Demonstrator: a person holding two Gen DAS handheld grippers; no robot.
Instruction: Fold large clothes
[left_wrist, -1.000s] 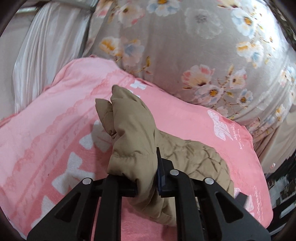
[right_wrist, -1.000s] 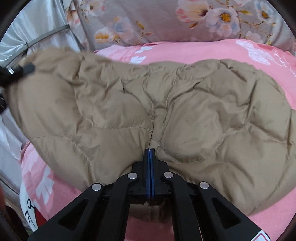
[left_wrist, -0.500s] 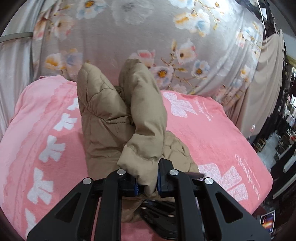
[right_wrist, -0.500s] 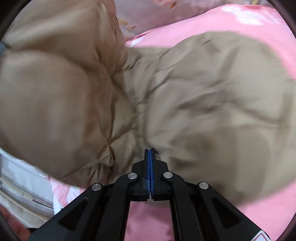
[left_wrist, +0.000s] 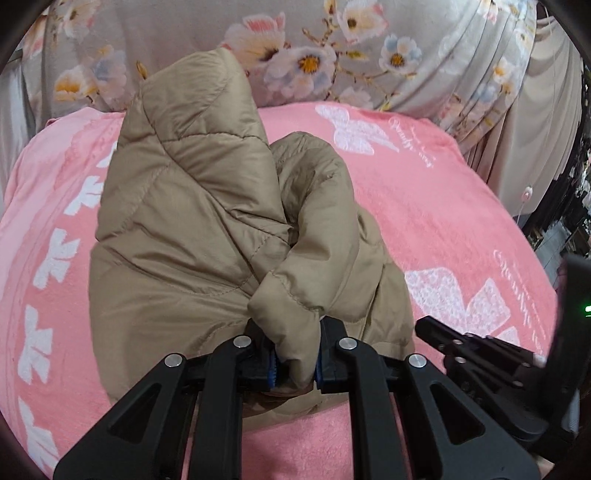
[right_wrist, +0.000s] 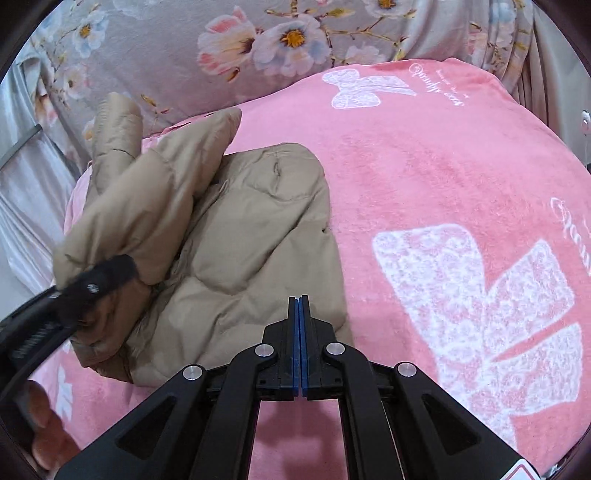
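Left hand-held gripper (left_wrist: 295, 363) clamped (on fabric); right hand-held gripper (right_wrist: 299, 345) closed, empty.

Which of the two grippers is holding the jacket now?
The left gripper: beige jacket fabric is pinched between its blue pads. The right gripper is shut on nothing.

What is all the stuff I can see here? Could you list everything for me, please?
puffy quilted jacket: one, tan, bunched on the left part of the blanket, one padded edge lifted.
fleece blanket: one, pink with white bow prints and script, spread over the bed under the jacket.
floral sheet: one, grey with pink, white and blue flowers, behind the blanket.
curtain: one, beige, hanging at the far right.
left gripper: one, black with blue pads, clamped on a fold of the jacket.
right gripper: one, black with blue pads, shut with nothing between them, over the jacket's near edge.
person's fingers: bare, at the lower left of the right wrist view.
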